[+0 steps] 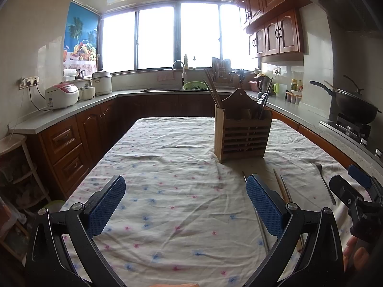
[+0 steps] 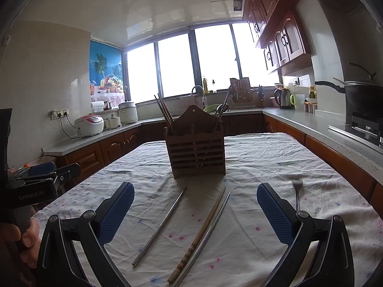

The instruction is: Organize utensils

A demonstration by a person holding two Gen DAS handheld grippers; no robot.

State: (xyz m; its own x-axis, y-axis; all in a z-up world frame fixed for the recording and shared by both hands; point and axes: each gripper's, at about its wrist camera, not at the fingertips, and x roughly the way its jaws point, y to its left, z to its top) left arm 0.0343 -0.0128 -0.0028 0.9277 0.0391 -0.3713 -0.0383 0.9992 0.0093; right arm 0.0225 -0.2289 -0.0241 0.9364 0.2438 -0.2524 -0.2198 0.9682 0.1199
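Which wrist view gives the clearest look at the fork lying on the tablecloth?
The right wrist view: the fork shows its tines and upper handle plainly, just beyond the right gripper. In the left wrist view the fork lies far right, thin and distorted, its tines hard to read.

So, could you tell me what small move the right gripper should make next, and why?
Probably lower the right gripper onto the wooden chopstick lying between its open fingers. It holds nothing, that chopstick lies loose on the tablecloth touching a metal one, and the wooden holder already has chopsticks standing in it.
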